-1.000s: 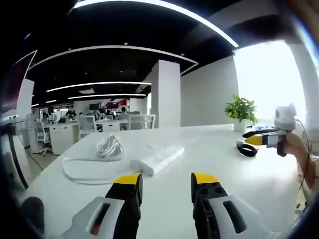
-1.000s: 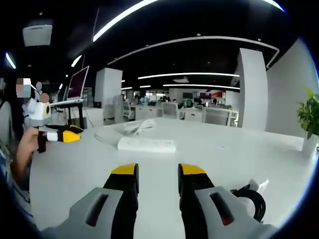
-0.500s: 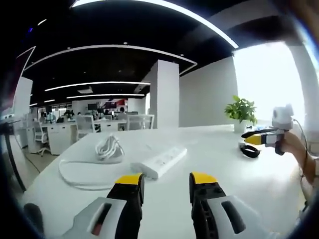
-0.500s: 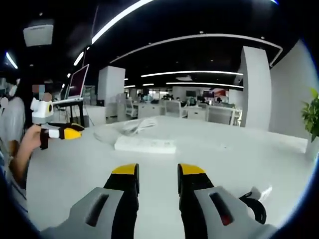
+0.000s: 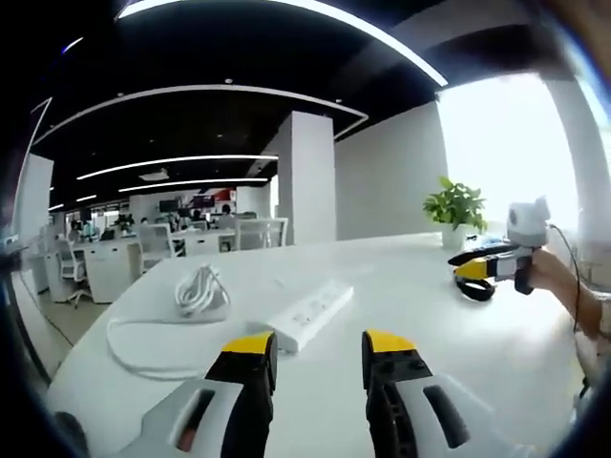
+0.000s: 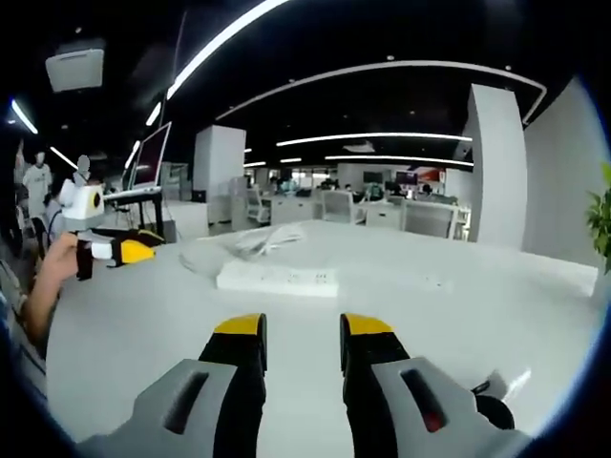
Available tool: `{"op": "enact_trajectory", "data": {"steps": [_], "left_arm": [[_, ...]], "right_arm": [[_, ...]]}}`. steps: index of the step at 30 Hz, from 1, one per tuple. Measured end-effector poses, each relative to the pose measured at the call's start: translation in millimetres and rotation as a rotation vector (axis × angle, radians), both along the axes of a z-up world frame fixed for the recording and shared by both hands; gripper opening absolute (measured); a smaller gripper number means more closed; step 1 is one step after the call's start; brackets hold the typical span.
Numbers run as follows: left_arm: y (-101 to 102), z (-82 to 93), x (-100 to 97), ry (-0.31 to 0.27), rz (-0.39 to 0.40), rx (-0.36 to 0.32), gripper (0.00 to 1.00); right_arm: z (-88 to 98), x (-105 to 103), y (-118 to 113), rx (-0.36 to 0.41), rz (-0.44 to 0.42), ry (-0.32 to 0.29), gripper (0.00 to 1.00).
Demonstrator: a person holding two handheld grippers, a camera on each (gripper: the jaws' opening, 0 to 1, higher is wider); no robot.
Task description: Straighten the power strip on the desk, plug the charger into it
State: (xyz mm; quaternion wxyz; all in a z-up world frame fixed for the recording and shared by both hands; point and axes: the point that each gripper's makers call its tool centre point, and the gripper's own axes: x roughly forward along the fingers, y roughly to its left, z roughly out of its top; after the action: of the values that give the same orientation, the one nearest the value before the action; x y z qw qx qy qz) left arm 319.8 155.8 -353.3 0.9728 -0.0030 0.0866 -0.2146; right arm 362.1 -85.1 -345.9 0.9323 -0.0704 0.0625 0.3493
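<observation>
Potted plant (image 5: 455, 208) by bright window, white pillar (image 5: 311, 177), office chairs (image 6: 334, 206), monitor (image 6: 151, 156)

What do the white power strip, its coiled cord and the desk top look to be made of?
White rectangular power strip: likely hard matte plastic, with crisp edges and moulded sockets. Coiled white cord: flexible, probably rubbery plastic sheath, since it loops loosely. White desk top: smooth, slightly glossy, perhaps laminate, with soft reflections.

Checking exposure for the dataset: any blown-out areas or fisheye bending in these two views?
Left gripper view: the window at right is blown out to white, and the plant stands dark against it; ceiling light strips curve strongly. Right gripper view: no clipped window, dim ceiling, strips likewise bowed; the power strip on the white desk reads soft, low contrast.
</observation>
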Motion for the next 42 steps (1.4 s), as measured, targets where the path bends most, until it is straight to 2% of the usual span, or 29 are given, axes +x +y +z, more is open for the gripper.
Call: {"op": "enact_trajectory", "data": {"steps": [7, 27, 42], "left_arm": [[-4.3, -1.1, 6.3, 0.015, -0.013, 0.010, 0.37], [4.6, -2.6, 24.6, 0.043, -0.003, 0.018, 0.36], [11.5, 4.5, 37.9, 0.054, 0.000, 0.045, 0.36]], "right_arm": [[-0.4, 6.7, 3.7, 0.000, 0.015, 0.000, 0.30], [-2.7, 29.5, 22.6, 0.012, 0.067, -0.020, 0.29], [-13.0, 50.0, 32.9, -0.012, 0.110, 0.009, 0.29]]}}
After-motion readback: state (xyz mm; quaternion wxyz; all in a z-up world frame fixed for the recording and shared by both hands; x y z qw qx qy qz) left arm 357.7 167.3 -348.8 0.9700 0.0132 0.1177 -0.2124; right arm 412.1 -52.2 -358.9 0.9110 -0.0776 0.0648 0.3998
